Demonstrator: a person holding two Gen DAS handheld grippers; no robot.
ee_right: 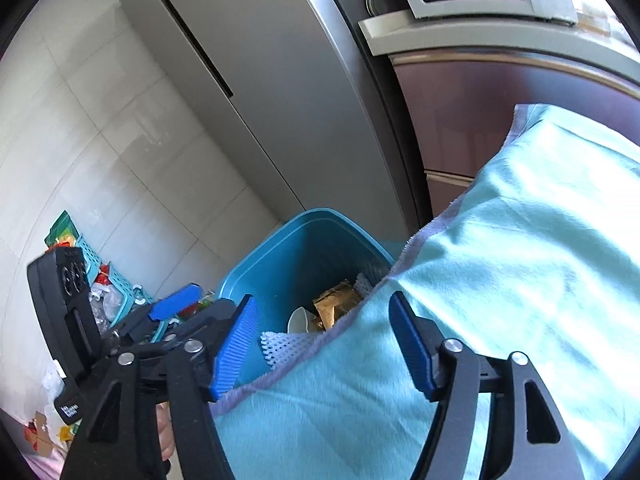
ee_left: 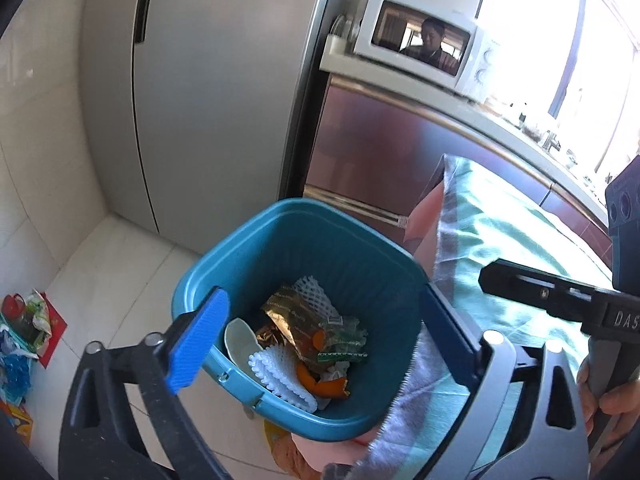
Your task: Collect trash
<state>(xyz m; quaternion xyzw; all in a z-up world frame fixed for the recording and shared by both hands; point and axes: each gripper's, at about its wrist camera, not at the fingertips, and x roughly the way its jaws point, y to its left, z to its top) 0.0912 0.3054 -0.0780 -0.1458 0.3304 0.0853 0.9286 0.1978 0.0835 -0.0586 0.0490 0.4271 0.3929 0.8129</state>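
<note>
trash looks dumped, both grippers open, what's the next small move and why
Probably draw both back from the blue bin: the left hand-held gripper and right hand-held gripper stand open and empty, wrappers and peel already lie inside.

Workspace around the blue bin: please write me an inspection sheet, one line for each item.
Surface: mint cloth, its edge hangs over the bin rim.
Job's things: blue bin holds foam net, gold wrapper, orange peel, white spoon.
Clutter: packets and a small basket on the floor.
Grippers: left tool open, empty; right tool open over the cloth edge.
Cables: nothing seen.
Surroundings: fridge, microwave, counter.
</note>
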